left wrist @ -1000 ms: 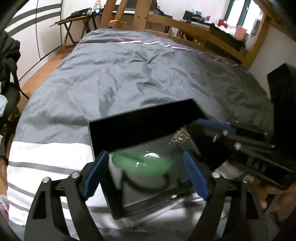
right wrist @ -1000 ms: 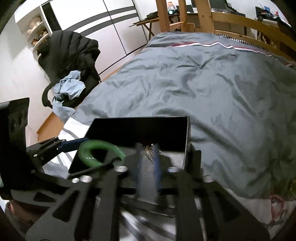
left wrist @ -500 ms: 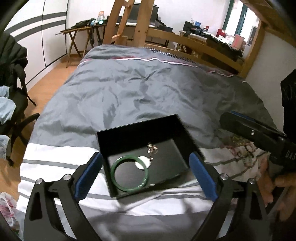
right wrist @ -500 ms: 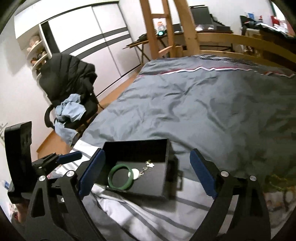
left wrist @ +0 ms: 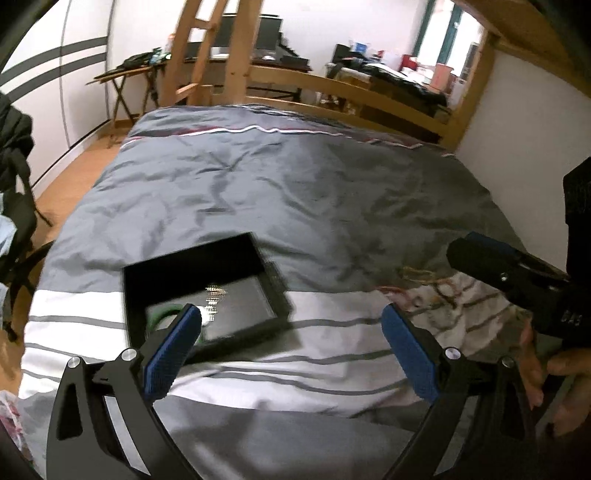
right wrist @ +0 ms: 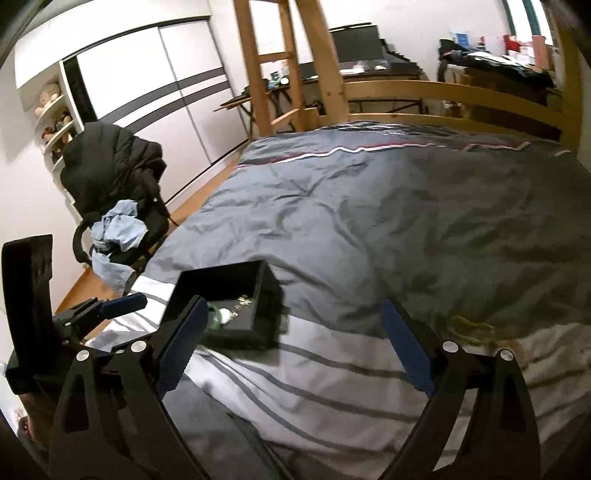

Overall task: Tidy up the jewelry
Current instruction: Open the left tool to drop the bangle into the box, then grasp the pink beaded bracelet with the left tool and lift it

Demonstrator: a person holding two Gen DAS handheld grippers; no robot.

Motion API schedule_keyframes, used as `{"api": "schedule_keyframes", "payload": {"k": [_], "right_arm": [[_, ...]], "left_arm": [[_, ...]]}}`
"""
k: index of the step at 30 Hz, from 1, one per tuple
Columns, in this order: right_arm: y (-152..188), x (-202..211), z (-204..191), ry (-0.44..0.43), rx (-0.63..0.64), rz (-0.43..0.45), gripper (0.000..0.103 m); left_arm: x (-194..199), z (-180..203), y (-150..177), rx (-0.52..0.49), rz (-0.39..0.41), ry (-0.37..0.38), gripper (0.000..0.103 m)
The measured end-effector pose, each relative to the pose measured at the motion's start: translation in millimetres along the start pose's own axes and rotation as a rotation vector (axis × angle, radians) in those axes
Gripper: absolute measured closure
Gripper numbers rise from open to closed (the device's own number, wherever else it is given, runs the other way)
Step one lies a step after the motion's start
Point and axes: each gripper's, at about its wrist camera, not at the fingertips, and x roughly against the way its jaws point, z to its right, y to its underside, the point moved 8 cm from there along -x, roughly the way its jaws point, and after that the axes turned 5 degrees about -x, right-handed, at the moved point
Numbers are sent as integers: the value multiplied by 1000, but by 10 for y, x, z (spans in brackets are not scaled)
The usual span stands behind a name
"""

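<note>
Daylight enters from a window (left wrist: 439, 33) at the far end, leaving the room fairly dim and the white walls washed out. The grey duvet (left wrist: 295, 192) shows soft shadowed creases. Both views bend strongly at dark rounded corners. The black box (left wrist: 207, 288) is smeared by motion blur.

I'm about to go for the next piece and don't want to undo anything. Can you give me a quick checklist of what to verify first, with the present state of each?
1. Left claw empty, jaws wide: ok.
2. Right claw empty, jaws wide: ok.
3. Open black square jewelry box resting flat on the grey striped duvet: ok.
4. Green bangle inside the box: ok, though a left claw finger partly hides it.
5. Small sparkly silver piece inside the box: ok; the blur hides what it is.
6. More jewelry left on the bed: cannot tell; there is only a faint gold-coloured tangle at the duvet's edge.
</note>
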Motion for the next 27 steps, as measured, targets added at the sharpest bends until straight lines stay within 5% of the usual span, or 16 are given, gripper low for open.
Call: {"api": "schedule_keyframes", "payload": {"k": [10, 27], "right_arm": [[176, 449, 936, 94, -42, 34, 10], [527, 410, 2165, 228, -91, 10, 10]], "left_arm": [[-337, 925, 60, -84, -29, 118, 7], [-1465, 1815, -59, -298, -104, 100, 7]]}}
